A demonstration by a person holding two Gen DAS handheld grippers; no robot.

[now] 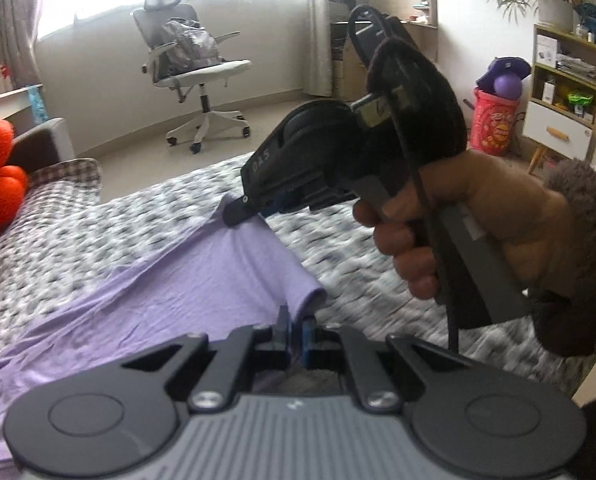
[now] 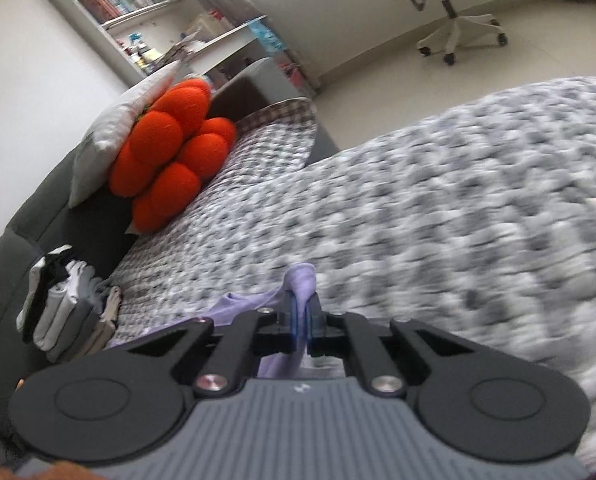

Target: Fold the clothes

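Two claws (image 1: 295, 326) (image 2: 300, 320) pinching lilac garment (image 1: 145, 280); bedspread (image 2: 438, 208) blurred

On the bed (image 2: 438, 184): garment (image 1: 145, 280) near its foot edge, cushion (image 2: 169, 152) at its head, folded stack (image 2: 69, 300) beside; chair (image 1: 193, 68) beyond

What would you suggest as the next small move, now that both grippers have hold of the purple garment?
Probably carry both pinched edges together across the purple garment to lay one fold, since the left gripper and right gripper each clamp fabric lifted off the bedspread.
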